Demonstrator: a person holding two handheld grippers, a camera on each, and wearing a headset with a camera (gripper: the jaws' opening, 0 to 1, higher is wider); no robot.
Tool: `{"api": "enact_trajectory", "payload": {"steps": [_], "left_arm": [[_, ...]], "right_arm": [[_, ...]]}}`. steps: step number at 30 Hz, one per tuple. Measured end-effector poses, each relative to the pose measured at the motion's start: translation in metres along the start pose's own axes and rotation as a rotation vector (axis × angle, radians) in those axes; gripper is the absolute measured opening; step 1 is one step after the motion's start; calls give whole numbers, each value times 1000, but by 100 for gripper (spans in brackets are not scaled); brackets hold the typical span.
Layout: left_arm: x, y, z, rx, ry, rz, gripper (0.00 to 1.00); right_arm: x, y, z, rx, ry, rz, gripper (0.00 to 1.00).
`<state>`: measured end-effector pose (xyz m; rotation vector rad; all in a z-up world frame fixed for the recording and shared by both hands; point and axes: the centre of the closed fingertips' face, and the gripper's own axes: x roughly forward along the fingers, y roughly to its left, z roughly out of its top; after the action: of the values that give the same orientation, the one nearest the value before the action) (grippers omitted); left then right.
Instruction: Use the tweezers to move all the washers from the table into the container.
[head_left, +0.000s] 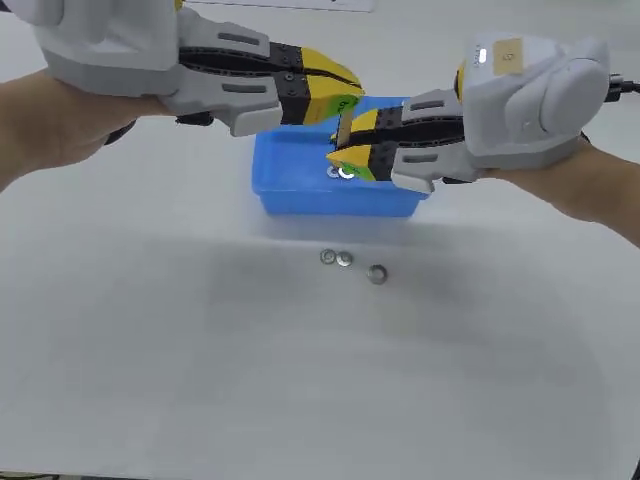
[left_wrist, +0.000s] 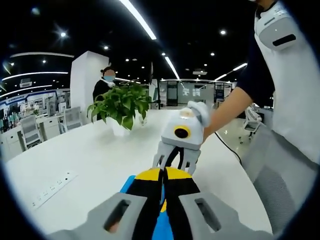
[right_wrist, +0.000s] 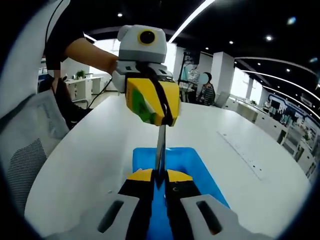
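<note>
Head view: we are logging three washers (head_left: 345, 259) lying loose on the white table (head_left: 300, 380). Two are sitting just beside each other and the third is a little to their right, all close in front of the blue container (head_left: 335, 204). Further washers (head_left: 343, 172) are resting inside the container on its floor; the count is too blurred for us to note.

The tweezers (right_wrist: 160, 147) are hanging over the container's open top, roughly upright between the two grippers. We are reading the right gripper (head_left: 342, 155) as clamped on their lower part. In the right gripper view its jaws are drawn narrow, with the metal strip running straight out between them. The upper end is running into the yellow tips of the left gripper (head_left: 348, 97), whose jaws are also pressing close around it. In the left gripper view those jaws are showing barely a slit between them, and the right gripper is facing them head-on just beyond.

Both grippers are hovering above the container, the left over its far left corner and the right over its right side. We cannot tell whether either is touching the walls. Farther out in the left gripper view, a potted plant (left_wrist: 120, 106) is standing on the table, with a person (left_wrist: 104, 84) behind it.
</note>
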<state>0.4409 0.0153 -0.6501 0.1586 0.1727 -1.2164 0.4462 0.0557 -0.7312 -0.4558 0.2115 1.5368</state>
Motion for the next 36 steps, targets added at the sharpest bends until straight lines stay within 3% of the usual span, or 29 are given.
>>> {"api": "enact_trajectory", "payload": {"steps": [6, 14, 20, 25, 30, 32, 36], "left_arm": [[2, 2, 3, 49, 5, 23, 4], [1, 5, 5, 58, 2, 22, 3], [0, 4, 9, 64, -5, 24, 3], [-4, 5, 14, 68, -15, 31, 4], [-6, -7, 23, 82, -24, 19, 4], [-6, -12, 26, 88, -26, 15, 4], [-6, -18, 27, 78, -39, 22, 4]], "right_arm": [[0, -4, 0, -3, -1, -17, 9], [-3, -6, -1, -4, 13, -36, 13], [-7, -10, -4, 21, 21, -61, 21], [-17, -10, 0, 61, -6, -80, 33], [-33, -3, 6, 93, -35, -91, 46], [-42, -2, 7, 48, -42, -120, 46], [-57, 11, 8, 69, -45, -119, 47]]}}
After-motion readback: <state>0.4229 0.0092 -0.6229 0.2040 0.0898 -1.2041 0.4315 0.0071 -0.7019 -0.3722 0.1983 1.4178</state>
